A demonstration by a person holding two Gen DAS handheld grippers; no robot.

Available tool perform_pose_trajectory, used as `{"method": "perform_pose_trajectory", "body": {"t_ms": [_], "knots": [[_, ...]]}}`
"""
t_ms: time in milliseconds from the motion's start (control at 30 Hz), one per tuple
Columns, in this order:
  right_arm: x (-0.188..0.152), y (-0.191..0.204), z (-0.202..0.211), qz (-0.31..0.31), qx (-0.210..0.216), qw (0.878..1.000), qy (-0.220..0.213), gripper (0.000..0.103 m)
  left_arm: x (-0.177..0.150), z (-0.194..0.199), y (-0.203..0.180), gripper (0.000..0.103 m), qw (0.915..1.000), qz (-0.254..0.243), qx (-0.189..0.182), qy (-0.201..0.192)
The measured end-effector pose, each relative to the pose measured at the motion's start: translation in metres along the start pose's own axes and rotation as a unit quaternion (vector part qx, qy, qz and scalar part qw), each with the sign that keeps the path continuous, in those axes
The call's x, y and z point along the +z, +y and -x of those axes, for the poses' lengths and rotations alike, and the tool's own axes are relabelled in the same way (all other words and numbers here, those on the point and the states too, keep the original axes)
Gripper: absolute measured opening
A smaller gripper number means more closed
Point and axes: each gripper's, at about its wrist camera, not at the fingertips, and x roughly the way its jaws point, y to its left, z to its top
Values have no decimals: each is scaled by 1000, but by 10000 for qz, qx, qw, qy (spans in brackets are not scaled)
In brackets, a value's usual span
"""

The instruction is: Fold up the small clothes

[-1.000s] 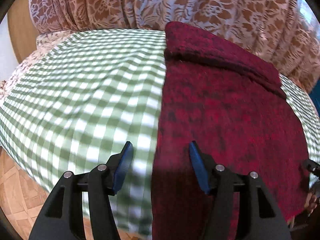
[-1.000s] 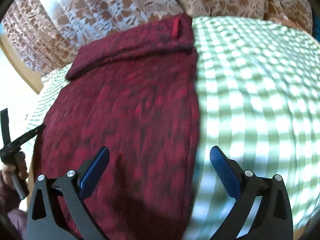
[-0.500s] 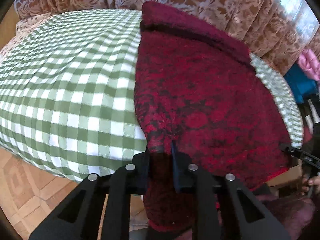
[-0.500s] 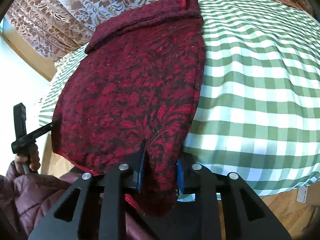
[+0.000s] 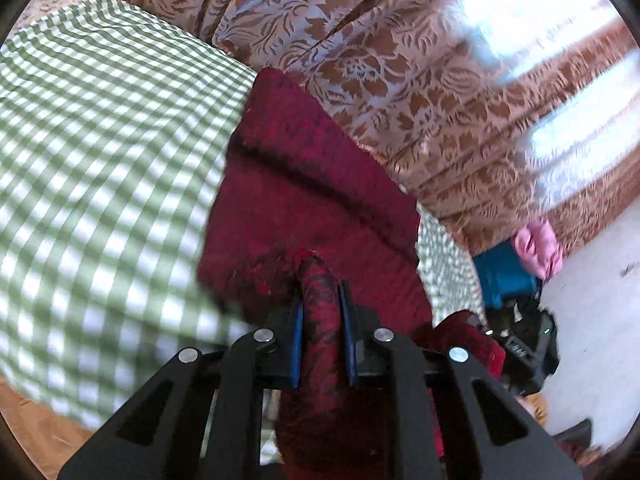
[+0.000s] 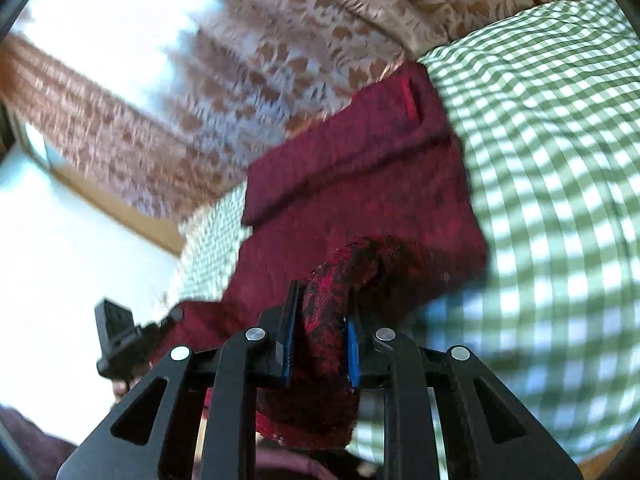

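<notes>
From the left wrist view, the left gripper [image 5: 322, 320] is clamped on a bunched near corner of the red garment [image 5: 304, 184], low in the centre of the frame. The rest of the cloth runs up and away toward the curtain [image 5: 400, 60], its long axis pointing from the tongs to the folded band at the far end. The green checked tablecloth [image 5: 100, 160] lies open across the left of the frame.

From the right wrist view, the right gripper [image 6: 320, 332] pinches the other near corner of the red garment [image 6: 360, 184], lifted into a hump. Bare checked cloth [image 6: 560, 160] fills the right of the frame; the other tool shows at lower left. Both arms look equally near, so I'd guess the hem goes forward to the far band.
</notes>
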Motion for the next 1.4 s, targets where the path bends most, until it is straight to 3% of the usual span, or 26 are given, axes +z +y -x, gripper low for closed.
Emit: {"method": "perform_pose_trajectory", "body": {"t_ms": [200,333,367,400,467,500,567,600,667,767,833,900,967,1033,1067,1167,1267,1400], "knots": [[52,-18,-50,-375,-590,9976,6,19,67,-55,-9,22,9990,276,258,244],[74,-37,-72,-683,-869,9939,49,19,96,-82,3,63,9950,892,176,419],[78,-45,-79,-860,-851,9926,100,25,102,-87,11,80,9911,1252,-25,461],[81,-52,-84,-1064,-722,9916,166,32,104,-87,16,86,9873,1510,-215,445],[84,-61,-84,-1436,-208,9894,88,66,109,-79,23,90,9828,1762,-498,236],[84,-60,-77,-1425,-25,9897,-104,71,111,-74,25,90,9834,1726,-521,192],[85,-55,-62,-1268,-29,9911,-405,92,111,-59,35,91,9850,1684,-384,34],[84,-54,-56,-1229,-42,9911,-504,94,110,-51,40,91,9867,1605,-259,-61],[79,-52,-43,-1042,-22,9932,-509,94,101,-36,46,91,9924,1191,176,-245],[58,-45,-27,-419,-607,9961,-483,94,77,-34,53,88,9964,487,686,-129],[41,-46,-24,-137,-864,9955,-356,94,59,-35,53,76,9961,147,867,-49],[20,-48,-30,150,-1139,9933,-105,89,40,-41,52,67,9966,-114,790,181],[9,-55,-39,236,-1330,9908,53,70,28,-50,49,67,9969,-171,684,345],[4,-60,-47,287,-1434,9892,54,59,24,-60,49,66,9965,-146,727,387],[4,-61,-51,313,-1501,9882,25,51,24,-62,48,51,9961,-144,767,400],[6,-61,-54,281,-1525,9879,92,36,26,-66,46,33,9949,-51,829,568],[5,-52,-43,361,-1475,9884,86,28,22,-52,41,27,9958,-79,698,591],[-3,-45,-20,322,-1349,9903,107,27,11,-35,33,27,9963,-66,503,690]]}}
